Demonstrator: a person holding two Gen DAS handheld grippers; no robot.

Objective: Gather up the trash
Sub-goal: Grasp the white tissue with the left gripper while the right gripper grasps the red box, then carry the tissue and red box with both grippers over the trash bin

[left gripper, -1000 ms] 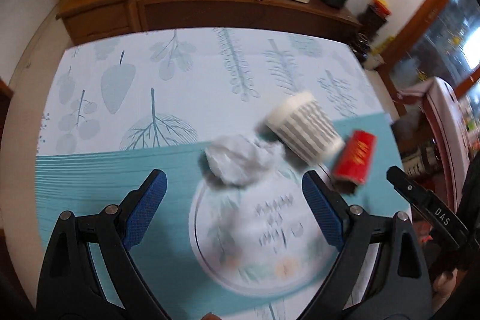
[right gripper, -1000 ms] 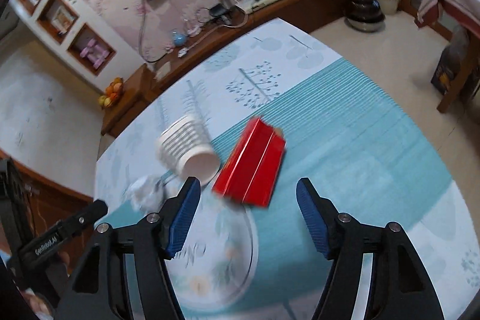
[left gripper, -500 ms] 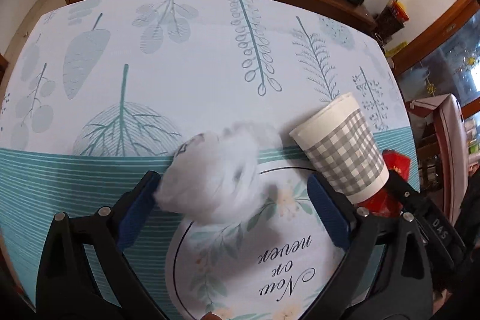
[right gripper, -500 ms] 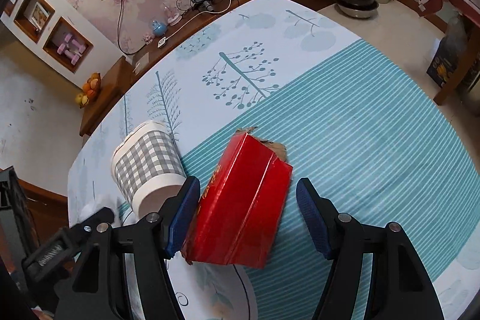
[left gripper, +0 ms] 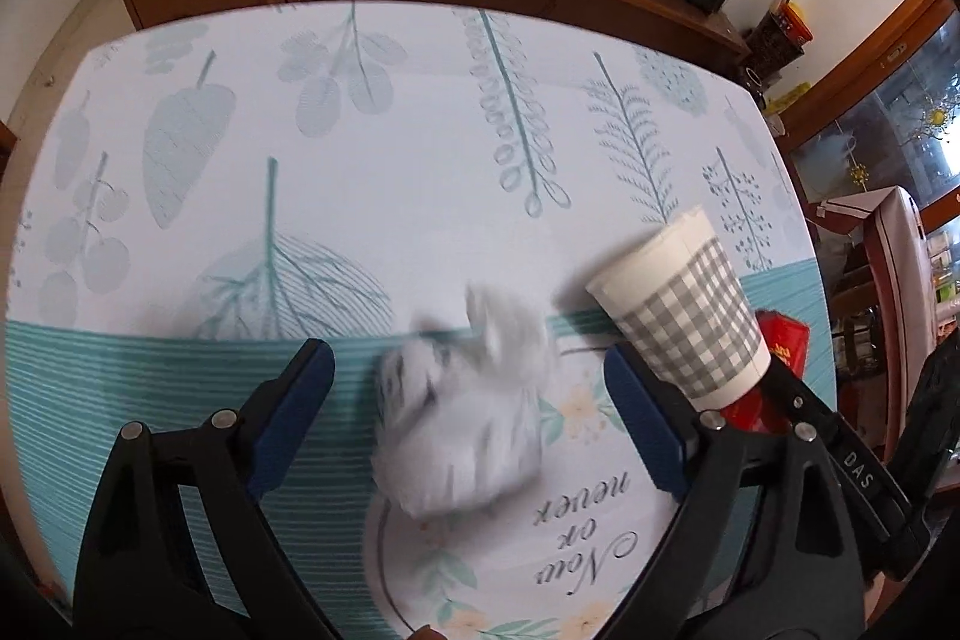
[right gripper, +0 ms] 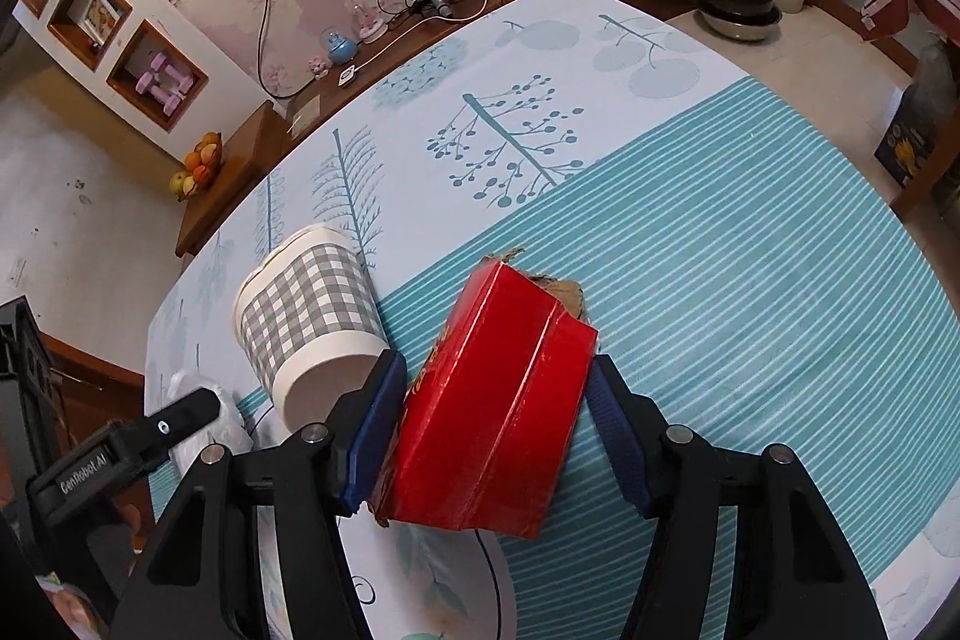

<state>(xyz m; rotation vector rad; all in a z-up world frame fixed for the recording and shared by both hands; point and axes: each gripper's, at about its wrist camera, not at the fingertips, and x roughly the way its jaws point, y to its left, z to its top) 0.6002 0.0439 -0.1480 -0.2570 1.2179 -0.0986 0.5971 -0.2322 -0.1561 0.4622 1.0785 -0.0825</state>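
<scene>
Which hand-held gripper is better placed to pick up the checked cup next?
Neither is free. The left hand-held gripper straddles the tissue; the right is closing around the red box. The cup lies between them.

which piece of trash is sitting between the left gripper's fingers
The crumpled white paper ball, blurred, lies between them untouched. The grey checked paper cup and red cardboard box lie outside, to the right.
</scene>
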